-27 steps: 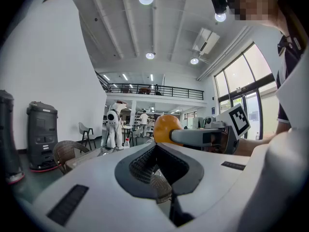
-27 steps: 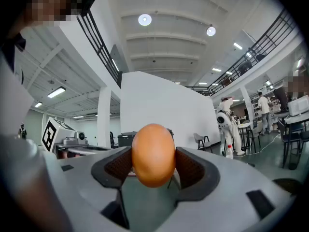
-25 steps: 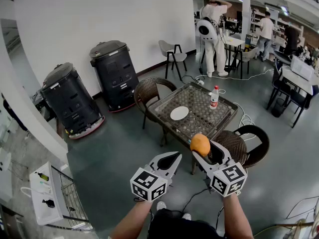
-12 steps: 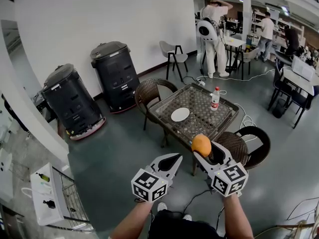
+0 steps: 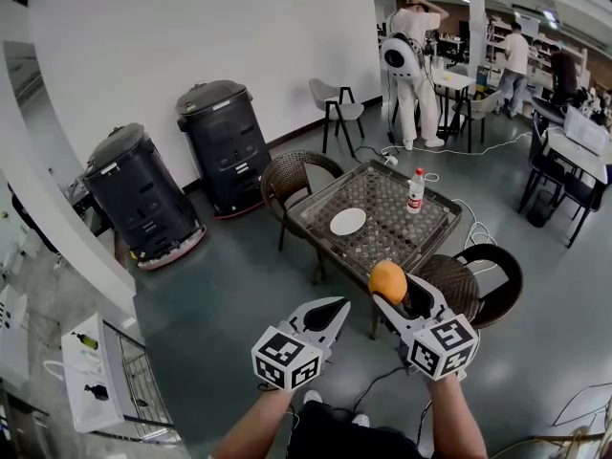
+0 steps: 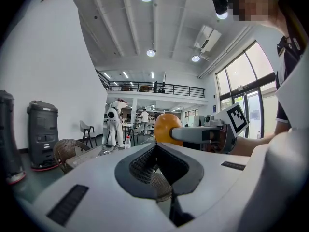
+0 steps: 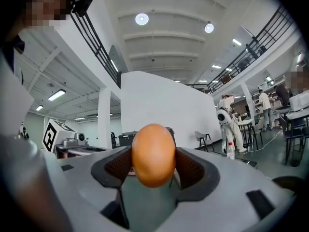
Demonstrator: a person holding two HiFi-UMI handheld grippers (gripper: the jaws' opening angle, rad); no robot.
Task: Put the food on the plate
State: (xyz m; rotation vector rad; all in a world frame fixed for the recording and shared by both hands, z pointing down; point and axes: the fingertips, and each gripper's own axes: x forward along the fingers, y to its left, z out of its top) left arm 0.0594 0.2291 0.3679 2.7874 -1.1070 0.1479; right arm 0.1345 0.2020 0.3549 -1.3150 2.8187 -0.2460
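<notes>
I have the right gripper shut on the food, a smooth, round orange piece. In the right gripper view it sits squarely between the two dark pads, one pressing on each side, with its top and bottom bulging clear of them. The jaws are open only as far as the food holds them apart.

The left gripper is beside it, and I see its jaws closed tip to tip with nothing between them. From its camera the food shows just past those tips, clamped in the other gripper.

I take the glass-topped wicker table as my mark. The food is held up in the air at the table's near edge, on my side of it, above a wicker chair tucked in there. The white plate lies bare on the table top, towards its left side, well apart from the food. A bottle with a red cap stands upright near the table's far right corner. A second wicker chair stands at the table's far left side.
</notes>
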